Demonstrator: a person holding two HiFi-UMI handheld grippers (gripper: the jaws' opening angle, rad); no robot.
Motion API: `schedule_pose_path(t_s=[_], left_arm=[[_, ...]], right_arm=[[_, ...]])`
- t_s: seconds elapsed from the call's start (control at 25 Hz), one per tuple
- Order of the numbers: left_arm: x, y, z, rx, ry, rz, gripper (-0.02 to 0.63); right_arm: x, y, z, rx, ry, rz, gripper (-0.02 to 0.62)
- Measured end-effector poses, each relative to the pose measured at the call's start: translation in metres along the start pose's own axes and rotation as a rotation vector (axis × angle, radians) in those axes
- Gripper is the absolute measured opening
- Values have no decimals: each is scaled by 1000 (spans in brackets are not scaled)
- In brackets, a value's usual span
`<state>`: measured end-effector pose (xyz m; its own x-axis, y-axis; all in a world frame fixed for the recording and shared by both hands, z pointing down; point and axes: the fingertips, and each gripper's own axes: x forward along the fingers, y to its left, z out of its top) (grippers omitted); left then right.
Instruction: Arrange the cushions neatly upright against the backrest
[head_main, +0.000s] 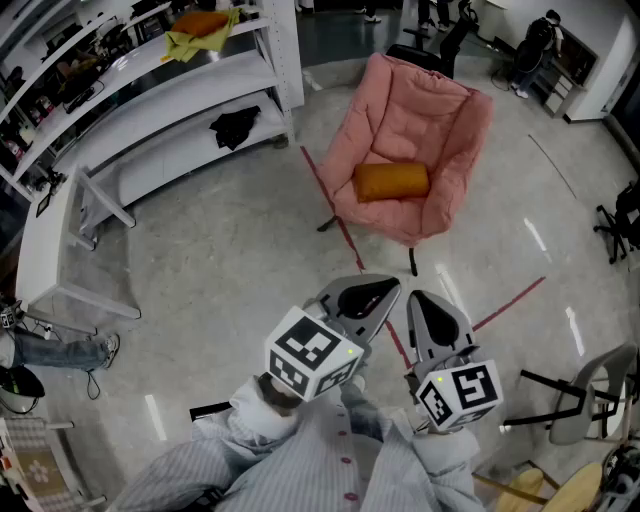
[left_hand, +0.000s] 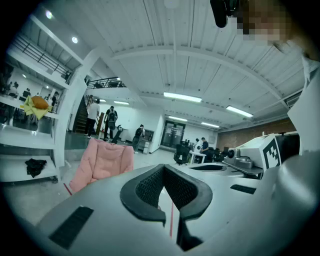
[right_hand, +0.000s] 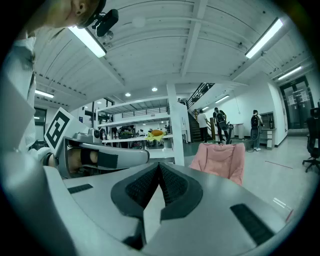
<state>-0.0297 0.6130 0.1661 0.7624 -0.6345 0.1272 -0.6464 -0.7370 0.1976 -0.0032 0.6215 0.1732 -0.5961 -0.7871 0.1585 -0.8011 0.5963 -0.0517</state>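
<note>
On pink chair (head_main: 432, 118) lies cushion (head_main: 391, 181) (shelves (head_main: 185, 98) nr left).

Pink chair (head_main: 420, 110): one.
Orange cushions: two. First cushion (head_main: 391, 181) on chair seat, second cushion (head_main: 200, 22) on shelf unit (head_main: 140, 105).
Shelf unit: one.
Yellow cloth (head_main: 188, 44): one.
Black cloth (head_main: 234, 127): one.
Claws: two, left claw (head_main: 370, 288) and right claw (head_main: 426, 302).
</note>
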Motion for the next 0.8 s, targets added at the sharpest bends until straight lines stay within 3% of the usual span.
schedule_pose_path(t_s=[0.32,0.8], left_arm=[[9,-9,5,7,-5,10,9],[32,-35,-7,17,20,16,9]], right_arm=[[-12,-7,13,21,-29,24,14],[-36,-33,2,36,-28,29,14]])
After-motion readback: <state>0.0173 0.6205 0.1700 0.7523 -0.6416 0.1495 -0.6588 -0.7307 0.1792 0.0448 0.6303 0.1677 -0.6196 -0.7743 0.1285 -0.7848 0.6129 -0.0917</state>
